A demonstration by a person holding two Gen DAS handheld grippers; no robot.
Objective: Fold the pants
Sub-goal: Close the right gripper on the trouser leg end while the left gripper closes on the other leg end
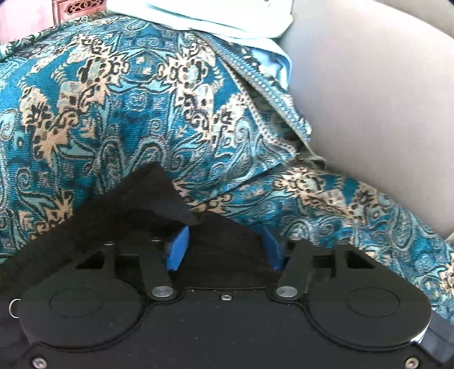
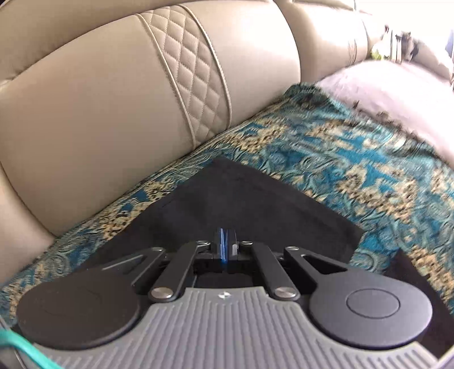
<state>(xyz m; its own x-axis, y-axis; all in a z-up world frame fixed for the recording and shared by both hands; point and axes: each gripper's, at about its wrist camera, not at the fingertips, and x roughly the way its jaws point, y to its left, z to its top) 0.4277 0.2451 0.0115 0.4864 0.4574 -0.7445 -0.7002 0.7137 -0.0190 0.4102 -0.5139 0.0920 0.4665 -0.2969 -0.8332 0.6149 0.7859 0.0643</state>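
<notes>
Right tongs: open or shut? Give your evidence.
Shut. The right tongs show their blue pads pressed together above the black pants; whether cloth is pinched, cannot tell.

Black pants (image 2: 241,198) lie flat on the patterned teal throw (image 2: 354,170), one corner (image 1: 159,193) folded over.

Black pants (image 1: 147,198): near part hidden beneath the left tongs (image 1: 224,247); whether the blue pads (image 1: 178,247) press the cloth cannot be told.
Pale blue fabric (image 1: 227,20): cut off by the far edge.
Carved wooden piece (image 1: 82,7), far left: cut off.
Patterned throw (image 2: 354,159): right part blurred.
Clutter (image 2: 397,42), far right: too small to tell.
</notes>
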